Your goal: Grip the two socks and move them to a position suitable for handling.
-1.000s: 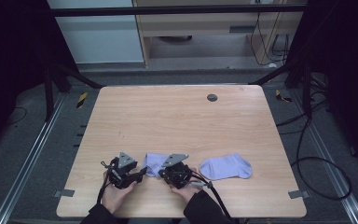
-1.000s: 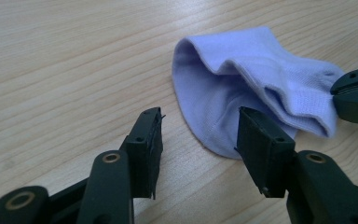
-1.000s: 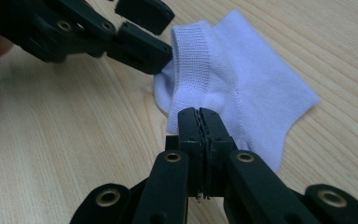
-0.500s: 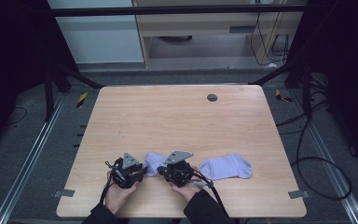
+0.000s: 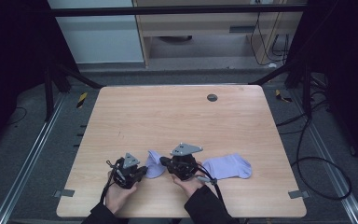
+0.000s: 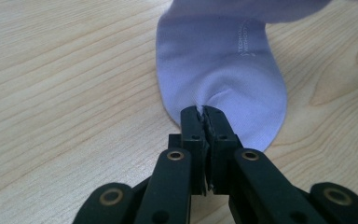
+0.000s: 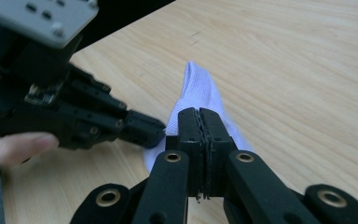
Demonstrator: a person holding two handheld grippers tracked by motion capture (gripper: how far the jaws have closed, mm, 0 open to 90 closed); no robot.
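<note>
A lavender sock (image 5: 154, 164) lies near the table's front edge between my two grippers. My left gripper (image 5: 144, 171) comes at it from the left. Its jaws have just been closing and now pinch the puckered edge of the sock (image 6: 223, 70) at the left gripper's (image 6: 203, 112) tips. My right gripper (image 5: 164, 162) is shut on the sock's (image 7: 200, 88) other end, which is lifted off the wood at the right gripper's (image 7: 199, 114) tips. The left gripper (image 7: 156, 133) reaches in beside it.
A second lavender sock (image 5: 228, 166) lies flat just right of my right hand. The wooden table (image 5: 177, 121) has a small dark round grommet (image 5: 211, 97) near its far edge. Dark frame posts and cables surround the table.
The left gripper's jaws have closed onto the sock's edge. The right gripper has risen a little, lifting its end of the sock.
</note>
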